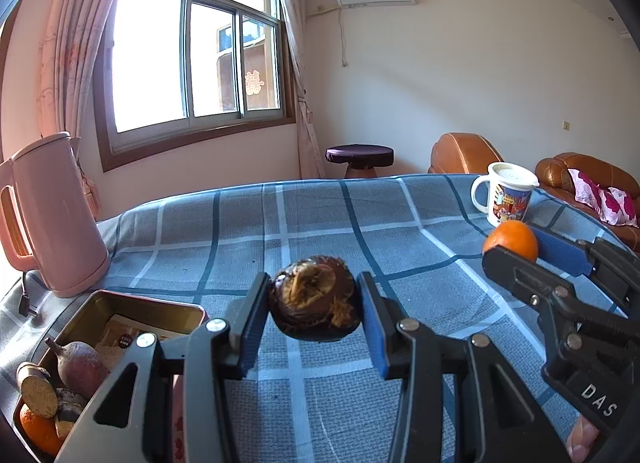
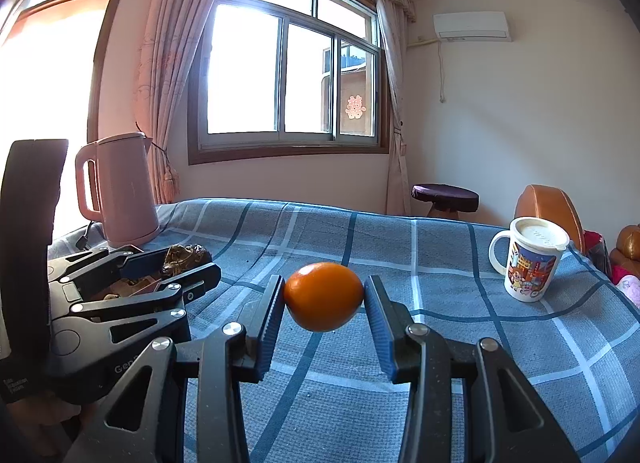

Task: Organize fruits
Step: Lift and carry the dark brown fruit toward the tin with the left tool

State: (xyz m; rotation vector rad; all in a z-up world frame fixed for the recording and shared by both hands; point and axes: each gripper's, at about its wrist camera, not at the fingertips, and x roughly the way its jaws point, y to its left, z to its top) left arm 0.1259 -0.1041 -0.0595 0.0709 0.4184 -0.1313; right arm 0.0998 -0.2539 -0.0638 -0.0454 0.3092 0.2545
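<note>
Both fruits under handling are lifted off the surface. The left gripper [image 1: 316, 303] is clamped on a dark, wrinkled fruit [image 1: 314, 299], its blue pads pressing both flanks; the right gripper [image 2: 324, 297] is clamped on an orange [image 2: 324, 295] in the same way. Each fruit hangs above the blue checked cloth [image 1: 400, 231] covering the bench, clear of it. The destination appears to be the open metal tin [image 1: 120, 303] at the near left of the bench, which already contains a reddish fruit [image 1: 80, 367], a second orange [image 1: 38, 431] and some cut or dried pieces, with bare floor remaining toward its far end. Judgement: the task is partly done; two fruits are in hand and not yet deposited, and no loose fruit is visible on the cloth. Clearances: the dark fruit sits just right of the tin, so its route is short. The orange must cross behind or over the left gripper to reach it, so the two should go in turn. A pink kettle [image 1: 52, 215] stands just beyond the tin's far rim, and a lidded mug [image 2: 532, 259] stands well apart at the far right; the middle of the bench is open.
</note>
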